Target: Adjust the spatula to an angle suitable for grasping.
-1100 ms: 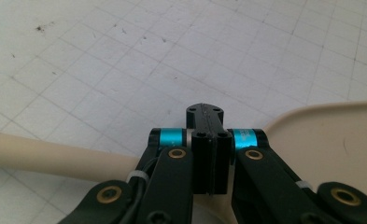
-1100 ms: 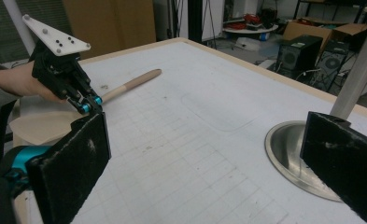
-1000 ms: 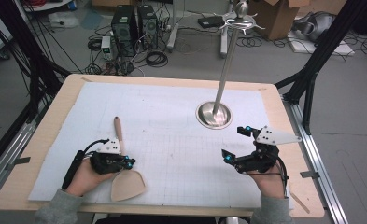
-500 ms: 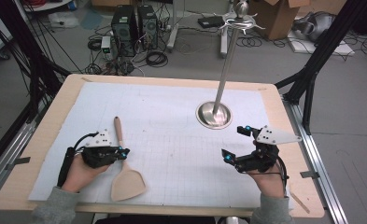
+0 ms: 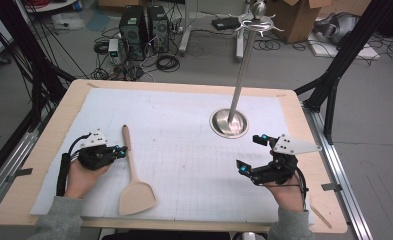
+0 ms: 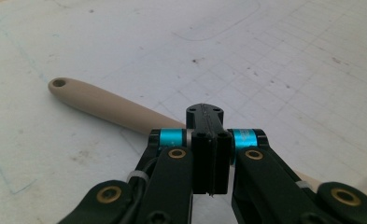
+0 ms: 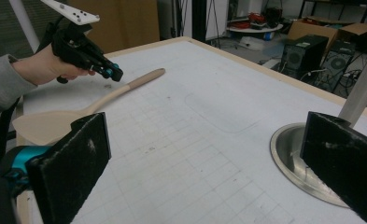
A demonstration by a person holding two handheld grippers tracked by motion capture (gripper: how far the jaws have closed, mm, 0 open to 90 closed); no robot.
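Observation:
A wooden spatula point(image 5: 136, 196) lies flat on the white grid mat point(image 5: 184, 150), its handle pointing to the far side and its blade near the front edge. My left gripper point(image 5: 120, 149) hovers just left of the handle with its jaws pressed together and nothing between them. In the left gripper view the handle point(image 6: 102, 100) lies on the mat beyond the shut tips point(image 6: 204, 112). My right gripper point(image 5: 251, 154) stands open at the right, nothing between its pads point(image 7: 74, 158). From there I see the spatula point(image 7: 125, 88) and the left gripper point(image 7: 113, 73).
A metal stand point(image 5: 229, 122) with a round base and a tall pole topped by hooks point(image 5: 256, 20) rises at the back right of the mat; its base point(image 7: 293, 154) is just ahead of my right gripper. Wooden table edges point(image 5: 304, 130) frame the mat.
My left hand has drawn away to the left, off the spatula's handle, with its jaws shut. The spatula lies where it was. The right hand has kept still.

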